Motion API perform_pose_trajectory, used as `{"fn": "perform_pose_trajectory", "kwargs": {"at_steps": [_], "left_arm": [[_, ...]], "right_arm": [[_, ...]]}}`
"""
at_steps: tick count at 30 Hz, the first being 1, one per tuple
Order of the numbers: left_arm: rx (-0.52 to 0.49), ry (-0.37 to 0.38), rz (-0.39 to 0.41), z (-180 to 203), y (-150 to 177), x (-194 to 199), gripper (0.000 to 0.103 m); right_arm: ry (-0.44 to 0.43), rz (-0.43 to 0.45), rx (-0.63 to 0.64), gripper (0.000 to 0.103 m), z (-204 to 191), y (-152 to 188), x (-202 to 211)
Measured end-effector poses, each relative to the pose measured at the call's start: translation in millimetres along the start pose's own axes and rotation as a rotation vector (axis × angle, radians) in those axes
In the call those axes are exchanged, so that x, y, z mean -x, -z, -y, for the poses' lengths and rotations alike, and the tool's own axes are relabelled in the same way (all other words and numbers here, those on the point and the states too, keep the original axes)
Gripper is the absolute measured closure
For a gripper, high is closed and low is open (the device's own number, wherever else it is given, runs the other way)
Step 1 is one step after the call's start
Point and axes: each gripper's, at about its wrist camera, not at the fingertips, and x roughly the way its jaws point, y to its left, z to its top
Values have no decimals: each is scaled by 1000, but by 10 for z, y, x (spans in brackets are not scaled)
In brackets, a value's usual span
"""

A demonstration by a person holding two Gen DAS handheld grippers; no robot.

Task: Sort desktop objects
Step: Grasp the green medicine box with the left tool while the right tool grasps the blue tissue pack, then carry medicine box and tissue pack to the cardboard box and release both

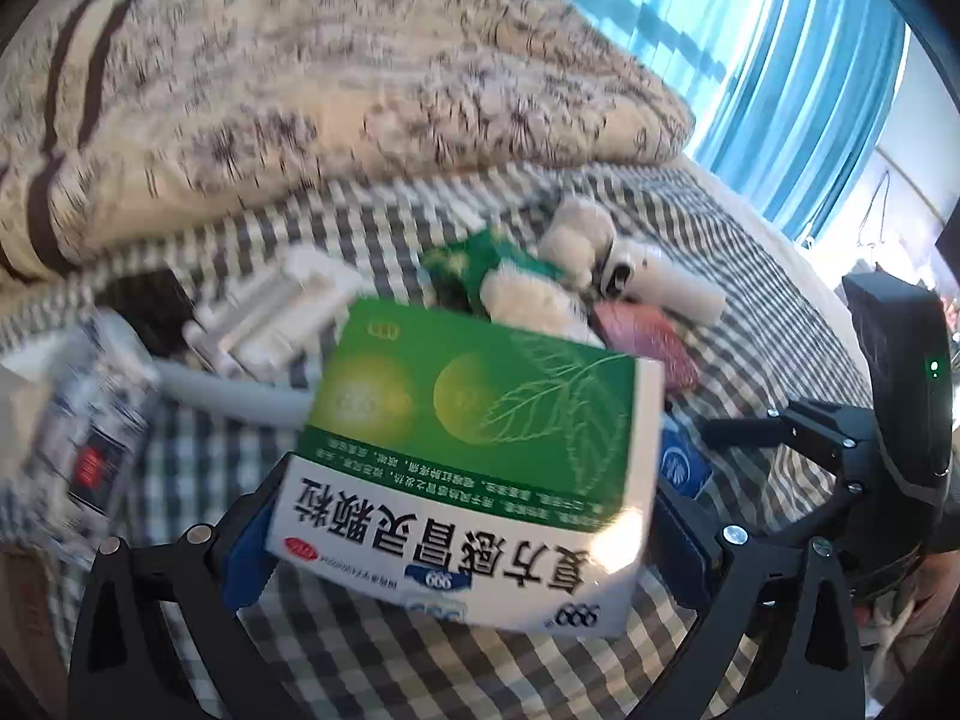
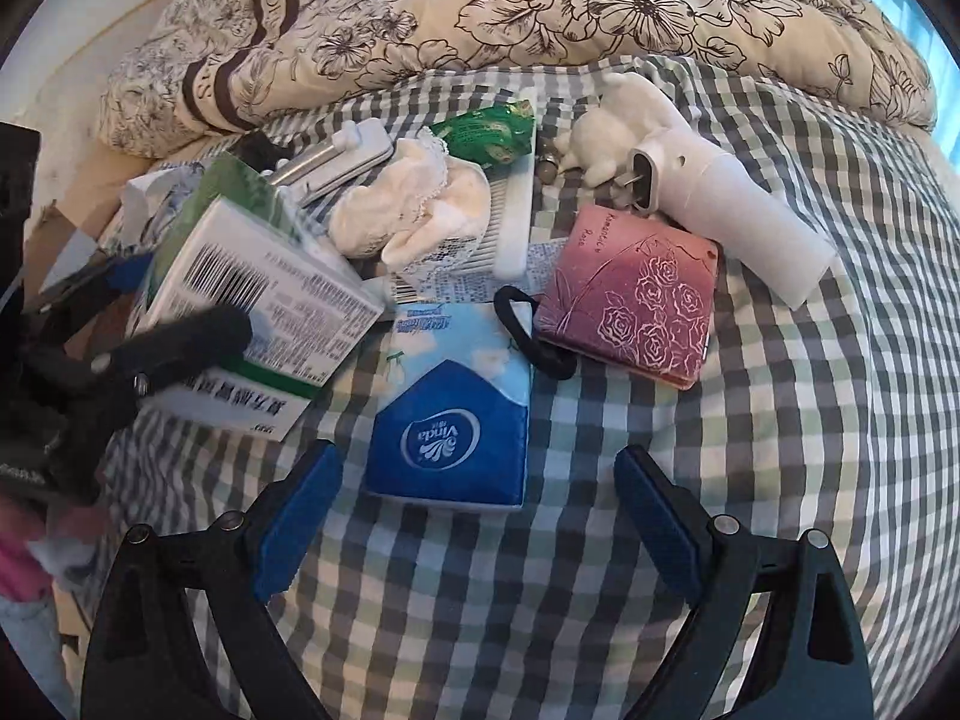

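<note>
My left gripper (image 1: 462, 534) is shut on a green-and-white medicine box (image 1: 474, 438), held tilted above the checked sheet with its print upside down. The right wrist view shows the same box (image 2: 258, 294) at the left, with a black left finger (image 2: 192, 336) across its side. My right gripper (image 2: 480, 516) is open and holds nothing. Just beyond its fingertips a blue Vinda tissue pack (image 2: 456, 420) lies flat on the sheet. A pink rose-pattern wallet (image 2: 630, 306) and a black hair tie (image 2: 534, 330) lie behind the pack.
A heap sits further back: white lace cloth (image 2: 414, 210), green snack packet (image 2: 486, 132), white comb (image 2: 516, 216), white cylindrical device (image 2: 738, 210), white figurine (image 2: 612, 120), white clip-like piece (image 2: 336, 162). A floral quilt (image 2: 480, 12) bounds the far side. Blue curtains (image 1: 780, 60) hang at right.
</note>
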Motion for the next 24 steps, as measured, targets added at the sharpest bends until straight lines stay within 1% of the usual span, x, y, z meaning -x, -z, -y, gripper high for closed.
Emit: {"fn": "perform_pose_trajectory", "kwargs": {"at_steps": [3,4,5,6,7,9,11,14,18,19,22,24], "left_arm": [[-1,-24,-18,35,41,-162,0],[0,-29,-11,40,45,-170,0],[1,-41,9,45,48,-149,2],[1,-49,23,46,52,-120,3],[2,-63,30,43,53,-85,3],[13,-112,44,37,33,1,4],[47,-149,63,2,17,146,4],[87,-201,97,-6,24,431,4],[136,-313,128,41,125,900,4],[150,-329,131,45,155,988,4],[203,-353,148,39,284,1315,4],[211,-383,163,50,356,1542,4]], "right_arm": [[54,5,30,11,-70,-28,-117],[68,9,32,11,-77,-29,-124],[89,22,31,14,-84,-28,-117],[115,30,33,34,-91,-37,-107],[112,29,32,49,-92,-37,-83],[109,39,6,49,-61,-36,2],[105,48,-19,50,-29,-18,99],[79,60,-39,50,-6,54,286],[66,96,-29,50,-83,157,632],[67,109,-29,50,-112,186,707],[12,132,-24,50,-223,279,957],[-1,142,-11,50,-331,336,1063]]}}
